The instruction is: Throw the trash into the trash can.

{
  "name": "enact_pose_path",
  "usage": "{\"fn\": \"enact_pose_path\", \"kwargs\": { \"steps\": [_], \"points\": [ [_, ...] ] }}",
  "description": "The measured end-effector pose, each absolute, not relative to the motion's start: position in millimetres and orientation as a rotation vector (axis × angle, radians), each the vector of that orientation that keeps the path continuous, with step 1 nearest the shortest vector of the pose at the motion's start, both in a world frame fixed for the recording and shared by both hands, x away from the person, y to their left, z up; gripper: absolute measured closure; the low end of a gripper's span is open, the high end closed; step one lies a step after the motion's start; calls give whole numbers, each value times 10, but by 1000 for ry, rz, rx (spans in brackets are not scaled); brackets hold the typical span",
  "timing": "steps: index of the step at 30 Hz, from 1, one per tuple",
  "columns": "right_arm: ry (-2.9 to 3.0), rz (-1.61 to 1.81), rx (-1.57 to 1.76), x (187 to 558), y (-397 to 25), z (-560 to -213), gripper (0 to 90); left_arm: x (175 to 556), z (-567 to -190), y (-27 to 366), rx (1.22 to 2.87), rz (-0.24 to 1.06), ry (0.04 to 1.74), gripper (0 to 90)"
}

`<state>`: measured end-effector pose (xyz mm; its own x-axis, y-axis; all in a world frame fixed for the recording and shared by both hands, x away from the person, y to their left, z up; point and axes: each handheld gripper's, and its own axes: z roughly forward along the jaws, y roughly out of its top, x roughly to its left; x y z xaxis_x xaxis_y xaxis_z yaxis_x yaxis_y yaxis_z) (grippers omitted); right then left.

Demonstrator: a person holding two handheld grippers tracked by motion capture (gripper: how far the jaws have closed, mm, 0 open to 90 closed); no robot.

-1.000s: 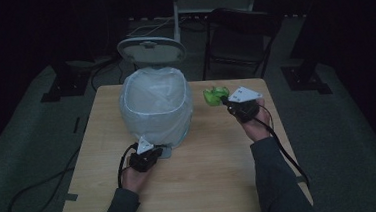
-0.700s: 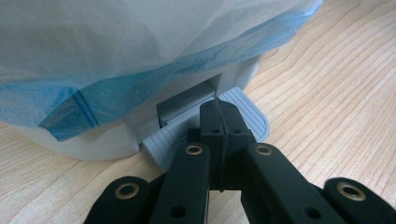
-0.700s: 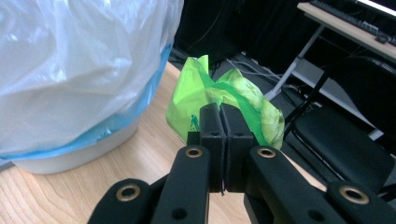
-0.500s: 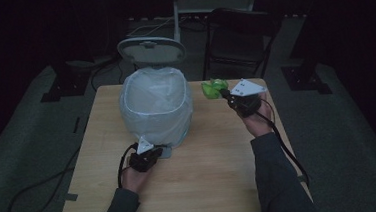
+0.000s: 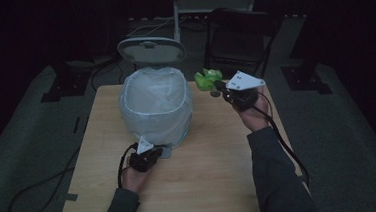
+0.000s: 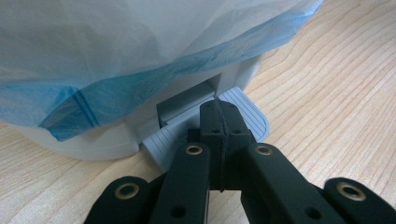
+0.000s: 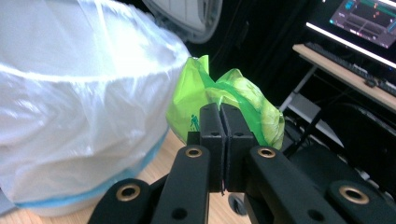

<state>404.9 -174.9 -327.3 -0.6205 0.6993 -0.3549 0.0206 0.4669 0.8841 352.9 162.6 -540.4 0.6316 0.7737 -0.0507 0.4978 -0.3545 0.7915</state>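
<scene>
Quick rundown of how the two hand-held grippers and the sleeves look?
Both are black: the left hand-held gripper and right hand-held gripper each carry a grey three-cornered plate and trail a black cable. Their jaw links have brass-coloured rivets. The dark grey long sleeves reach the wrists.

No legible text, brand or number. One sign noted: a small dark pictogram of a figure printed on the green plastic bag (image 7: 224, 107). Distant monitor (image 7: 369, 18) content too blurred to read.
</scene>
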Motion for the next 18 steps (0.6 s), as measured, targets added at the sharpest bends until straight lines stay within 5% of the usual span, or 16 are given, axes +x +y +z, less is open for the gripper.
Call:
{"fn": "enact_pose_path", "kwargs": {
  "steps": [18],
  "points": [
    [1956, 1258, 421, 3937, -1316, -2937, 888, 3529, -5403, 1627, 2031, 422, 995, 900]
  ]
}}
